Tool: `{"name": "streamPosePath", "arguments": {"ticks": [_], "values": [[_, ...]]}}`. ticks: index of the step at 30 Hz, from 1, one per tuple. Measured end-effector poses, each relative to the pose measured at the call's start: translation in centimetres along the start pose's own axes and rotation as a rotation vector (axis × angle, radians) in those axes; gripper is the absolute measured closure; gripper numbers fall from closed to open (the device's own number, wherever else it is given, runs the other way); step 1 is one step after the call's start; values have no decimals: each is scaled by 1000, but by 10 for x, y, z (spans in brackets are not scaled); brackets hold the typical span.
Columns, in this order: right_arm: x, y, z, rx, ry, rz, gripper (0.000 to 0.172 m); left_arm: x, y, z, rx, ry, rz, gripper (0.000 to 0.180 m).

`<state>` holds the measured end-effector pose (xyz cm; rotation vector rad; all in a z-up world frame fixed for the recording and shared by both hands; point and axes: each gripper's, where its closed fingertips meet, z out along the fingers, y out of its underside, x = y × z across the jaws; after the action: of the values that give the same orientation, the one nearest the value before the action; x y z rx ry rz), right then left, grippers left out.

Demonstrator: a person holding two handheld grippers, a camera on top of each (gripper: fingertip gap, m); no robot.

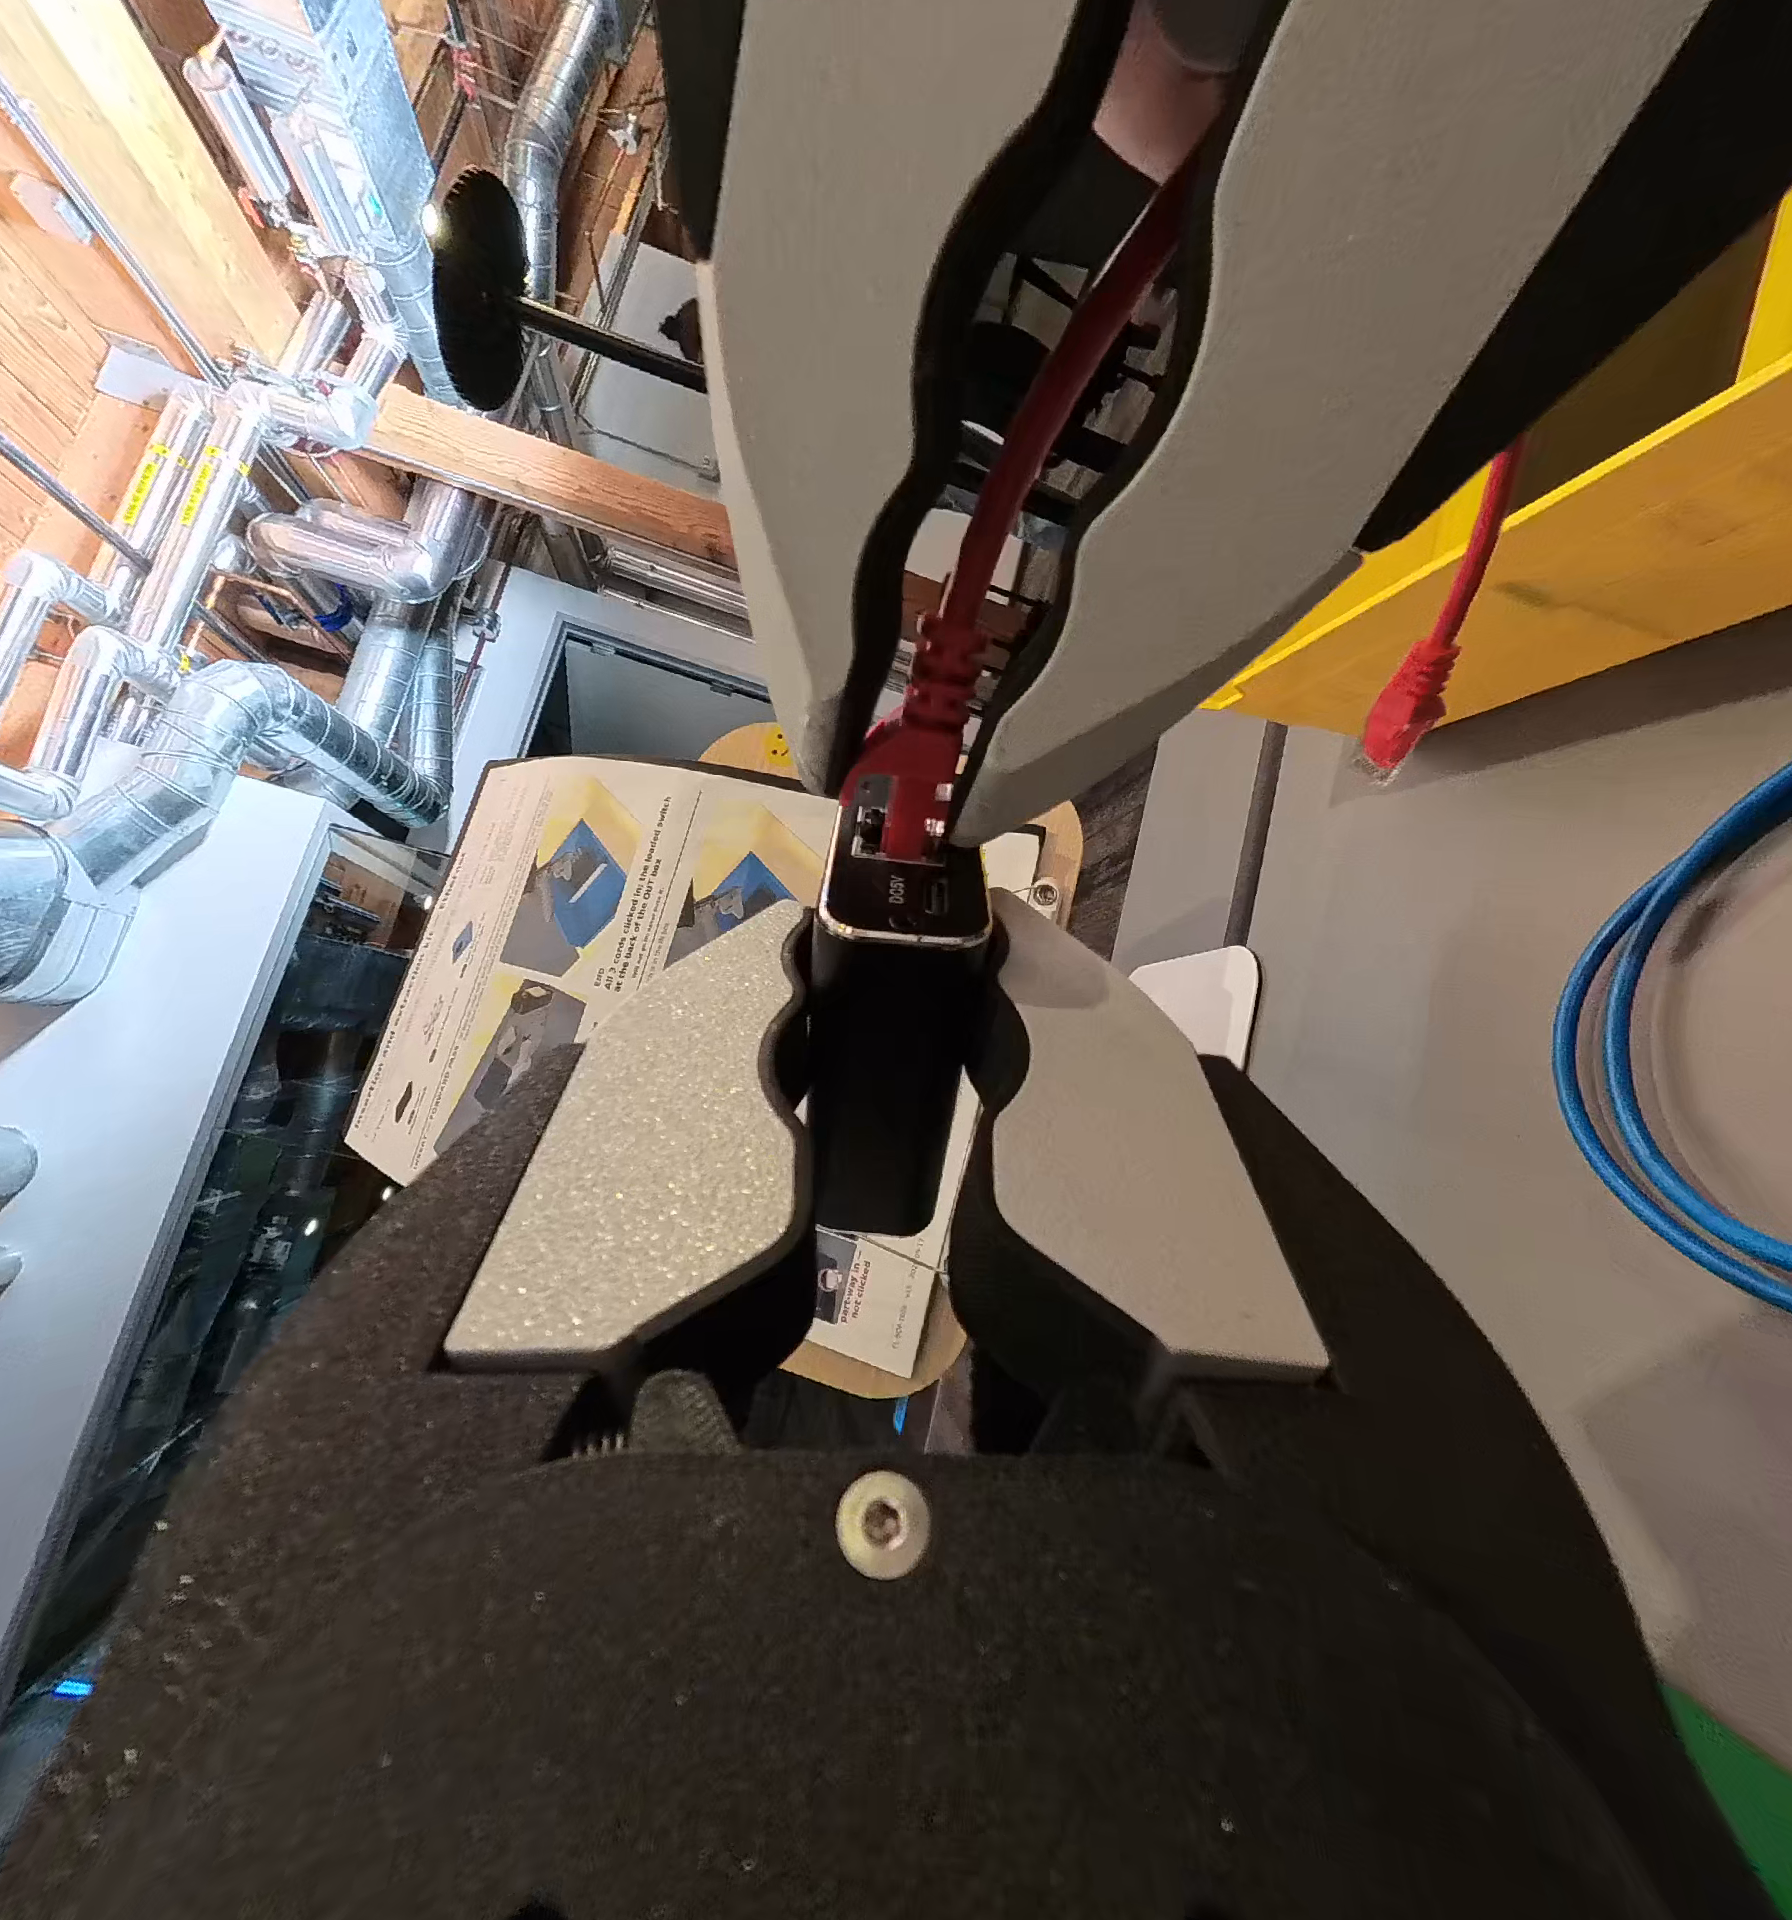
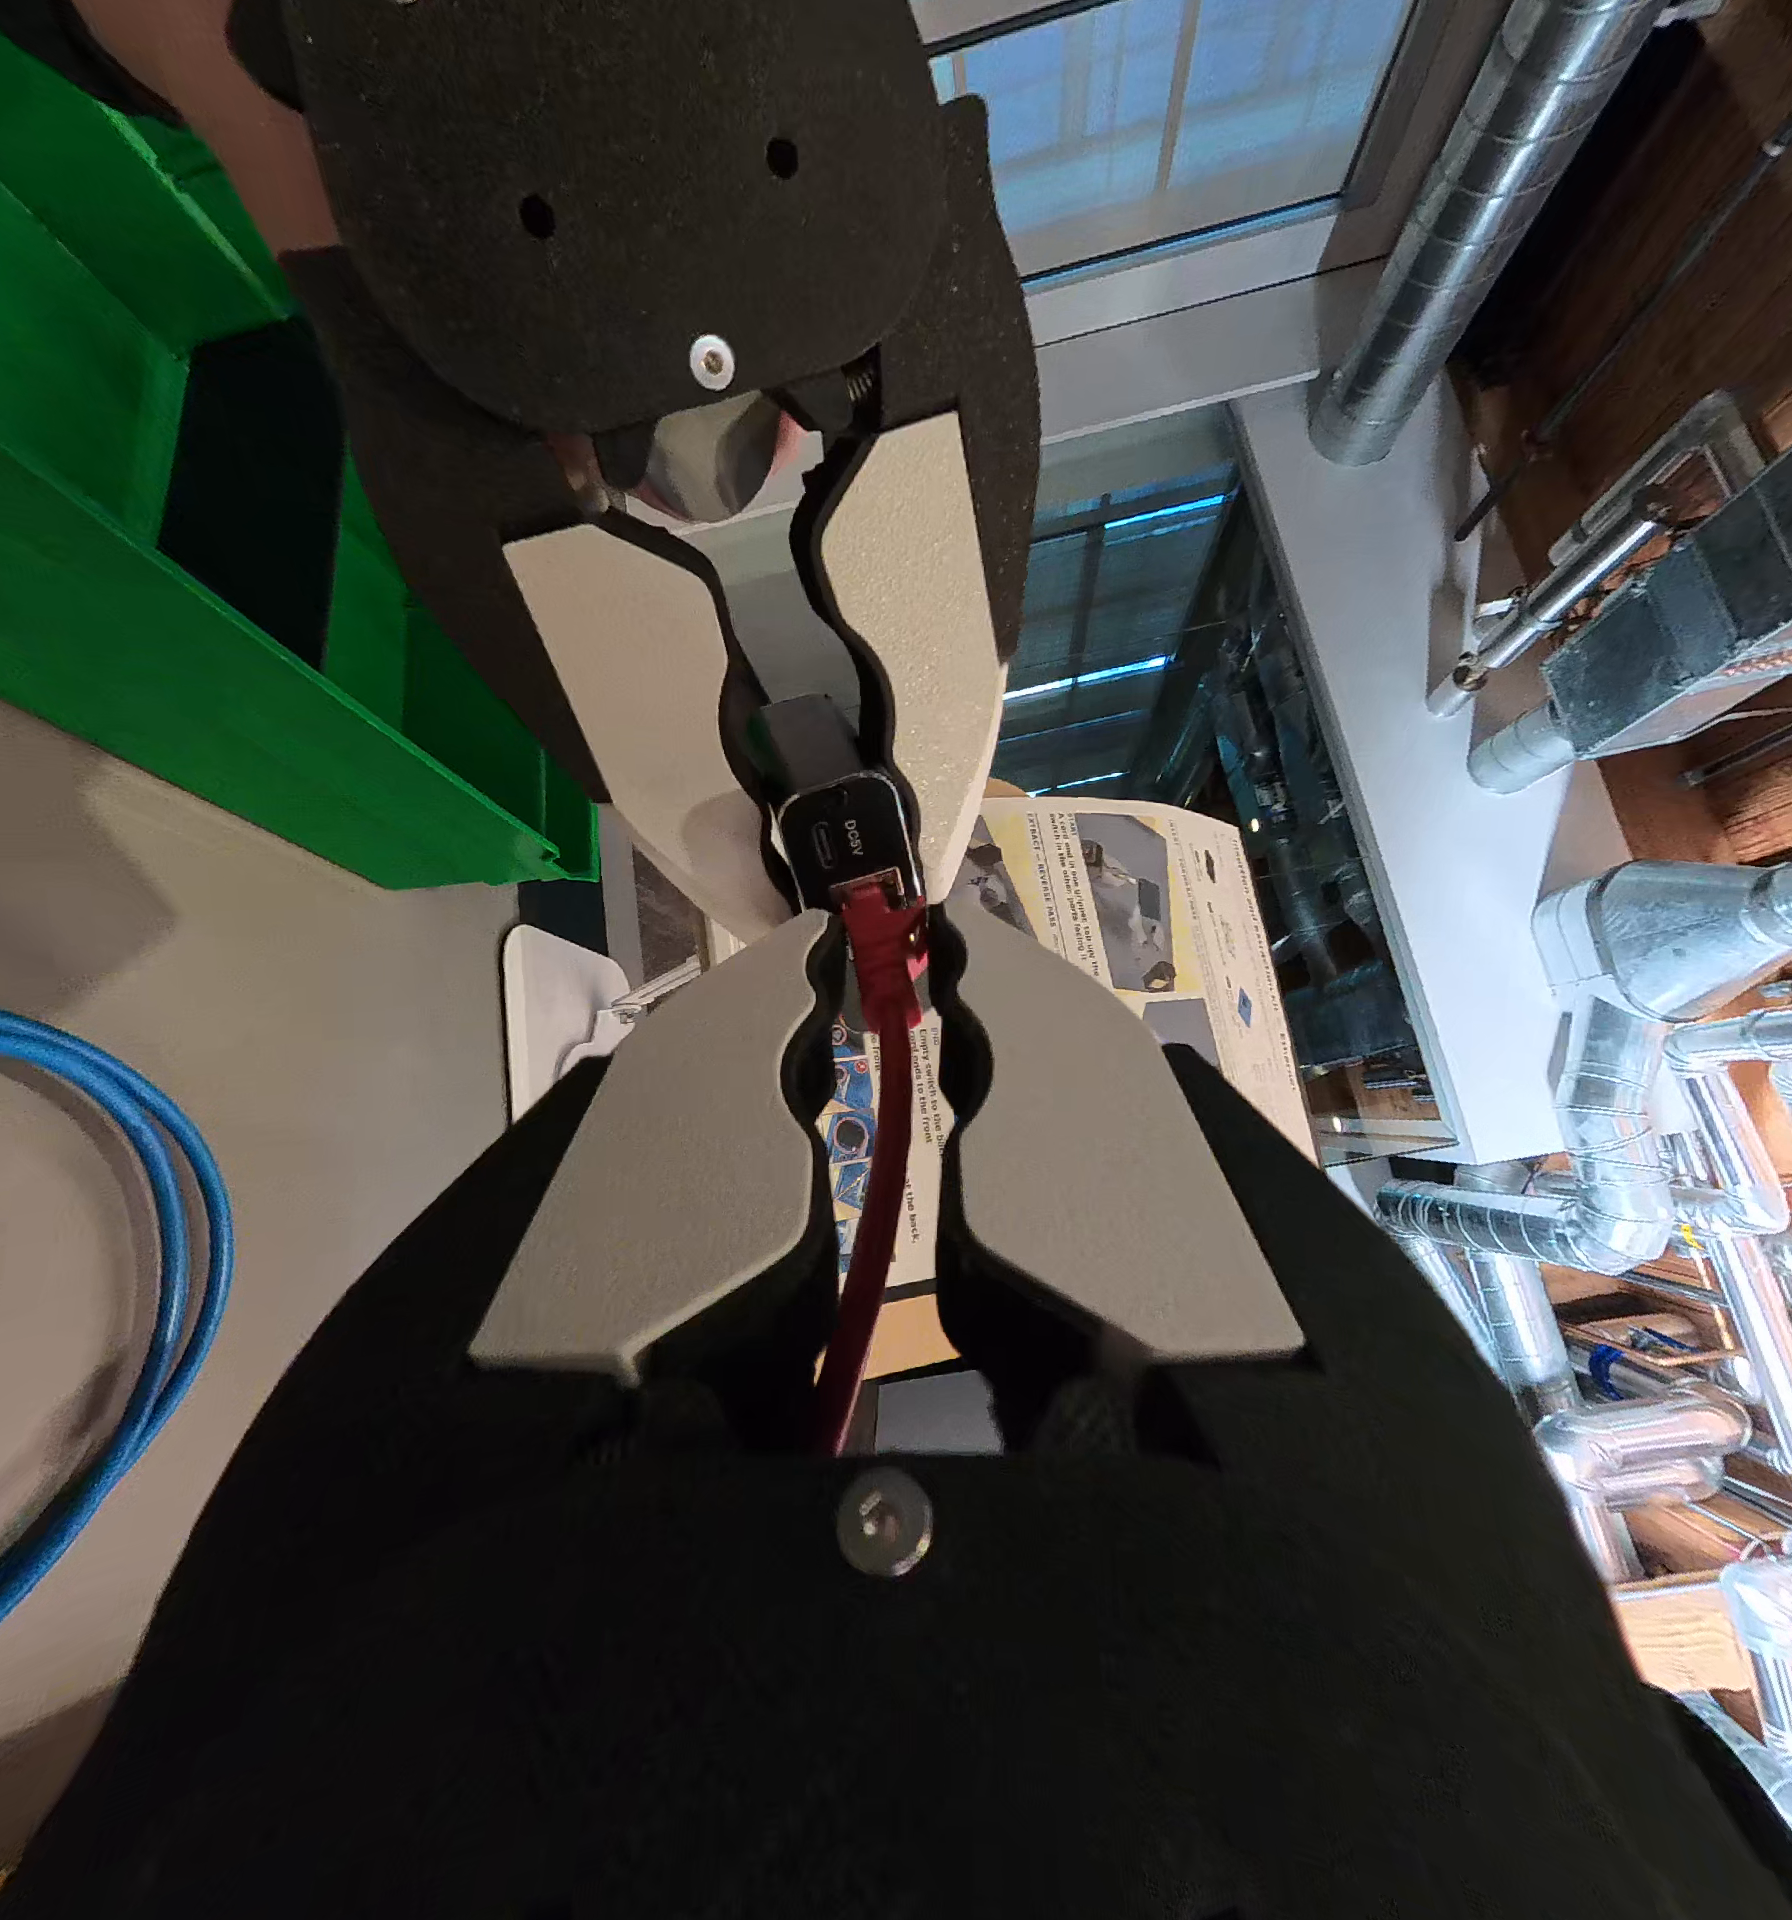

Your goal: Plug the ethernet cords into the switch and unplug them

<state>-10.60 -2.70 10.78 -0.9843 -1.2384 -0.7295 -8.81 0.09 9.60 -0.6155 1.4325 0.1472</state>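
Grey worktop (image 1: pixel 1494 1039) below, with a coiled blue cable (image 1: pixel 1619 1101), a yellow bin (image 1: pixel 1598 540), a green bin (image 2: pixel 144 520) and a printed instruction sheet (image 1: pixel 580 935) on a wooden board; silver ducts (image 1: pixel 196 727) and timber ceiling behind. Left gripper (image 1: pixel 902 997) closed around a black switch (image 1: pixel 881 1091), fingers (image 1: pixel 684 1091) pressing on both its long sides, port face pointing away toward the other tool. Right gripper (image 2: pixel 887 966) facing it nose to nose, fingers (image 2: pixel 705 1091) pinching the dark red ethernet cord (image 2: pixel 876 1143) at its ribbed boot, just behind the plug. Plug (image 2: pixel 876 899) seated in a port at the end of the switch, another port beside it empty. Second red cord end (image 1: pixel 1411 696) hanging loose by the yellow bin, well apart from the switch.
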Motion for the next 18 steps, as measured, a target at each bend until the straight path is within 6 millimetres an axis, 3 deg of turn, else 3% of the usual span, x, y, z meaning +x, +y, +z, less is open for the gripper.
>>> {"name": "streamPosePath", "arguments": {"ticks": [9,18], "values": [[-15,7,-6,-23,-168,82,159,10,-2,3,-3,8,83,154],[-43,29,-12,-125,-431,226,157,45,5,18,-13,146,114,154]]}}
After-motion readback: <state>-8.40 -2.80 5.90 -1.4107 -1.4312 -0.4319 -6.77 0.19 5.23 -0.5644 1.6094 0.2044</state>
